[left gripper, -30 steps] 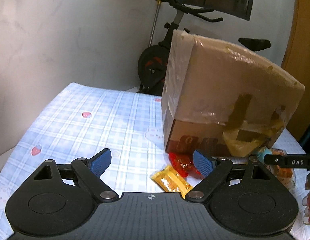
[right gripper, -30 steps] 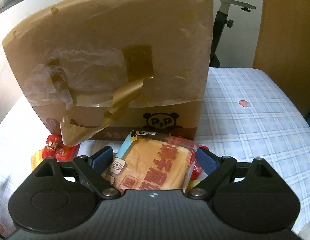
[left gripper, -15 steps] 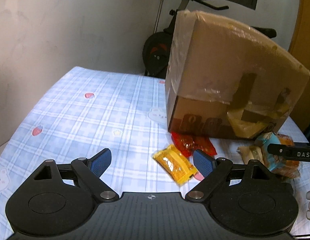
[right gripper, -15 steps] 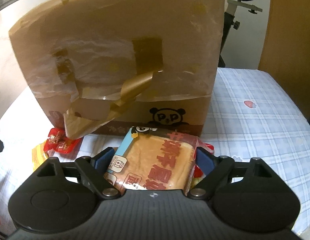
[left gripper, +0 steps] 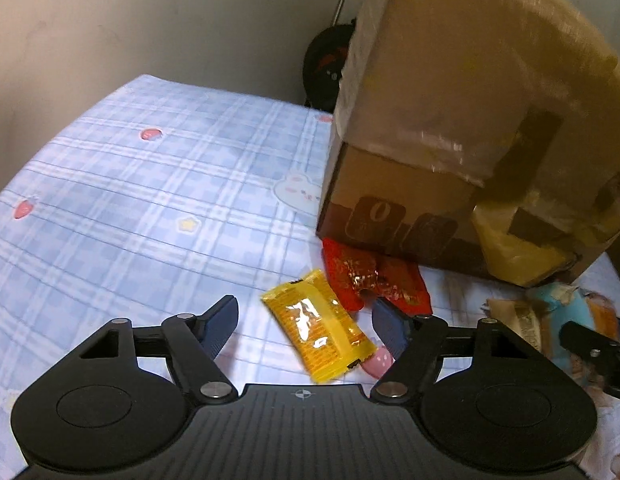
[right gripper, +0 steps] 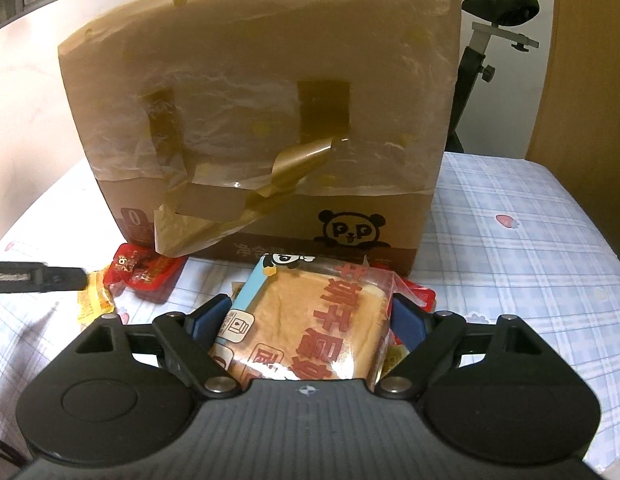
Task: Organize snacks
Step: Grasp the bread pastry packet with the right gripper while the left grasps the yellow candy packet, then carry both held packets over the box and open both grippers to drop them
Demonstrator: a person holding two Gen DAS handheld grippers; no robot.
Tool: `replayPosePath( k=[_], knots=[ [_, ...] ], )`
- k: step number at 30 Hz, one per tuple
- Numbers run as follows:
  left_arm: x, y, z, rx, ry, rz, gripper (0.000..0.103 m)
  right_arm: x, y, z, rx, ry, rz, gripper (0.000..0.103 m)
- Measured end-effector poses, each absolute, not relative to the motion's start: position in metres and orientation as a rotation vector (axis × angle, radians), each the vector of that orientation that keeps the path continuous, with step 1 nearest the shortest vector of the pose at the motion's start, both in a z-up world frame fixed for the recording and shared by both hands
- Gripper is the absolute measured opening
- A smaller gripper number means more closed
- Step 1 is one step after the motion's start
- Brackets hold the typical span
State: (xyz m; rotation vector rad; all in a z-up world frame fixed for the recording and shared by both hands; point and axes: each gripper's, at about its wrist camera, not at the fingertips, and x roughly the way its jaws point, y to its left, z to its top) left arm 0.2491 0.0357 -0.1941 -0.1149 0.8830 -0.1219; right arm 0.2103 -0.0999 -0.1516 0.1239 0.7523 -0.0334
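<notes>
A taped cardboard box (left gripper: 450, 152) stands on the blue checked tablecloth (left gripper: 130, 184); it also fills the right wrist view (right gripper: 262, 120). A yellow snack packet (left gripper: 318, 330) lies between the fingers of my open left gripper (left gripper: 304, 326), without touching them. A red packet (left gripper: 370, 280) lies just beyond it at the box's foot. My right gripper (right gripper: 310, 320) has both pads against a wrapped bread cake (right gripper: 310, 320) in front of the box. That cake also shows in the left wrist view (left gripper: 550, 312).
An exercise bike (right gripper: 498, 28) stands behind the box. A wooden panel (right gripper: 586, 60) rises at the right. A second red packet (right gripper: 146, 270) and the yellow packet's end (right gripper: 92, 304) lie left of the cake. The cloth (right gripper: 510, 248) stretches right of the box.
My left gripper has moved forward and down so the yellow packet now lies between its fingers. My right gripper's fingers have closed in on the bread cake.
</notes>
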Motion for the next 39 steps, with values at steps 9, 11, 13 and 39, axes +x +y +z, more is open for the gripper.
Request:
replayPosePath(
  k=[9,11,13,39],
  knots=[
    [0.255,0.017,-0.209,0.022,0.873,-0.089,0.076,0.208,-0.103,-0.153,0.141,0.74,-0.028,0.086],
    [0.254,0.018,-0.209,0.033,0.868,-0.086,0.074,0.208,-0.103,-0.153,0.143,0.739,-0.026,0.086],
    [0.25,0.021,-0.207,0.046,0.858,-0.078,0.053,0.208,-0.103,-0.153,0.149,0.74,-0.025,0.086],
    [0.179,0.034,-0.17,-0.009,0.763,-0.235,0.045,0.193,-0.098,-0.146,0.131,0.729,0.004,0.085]
  ],
)
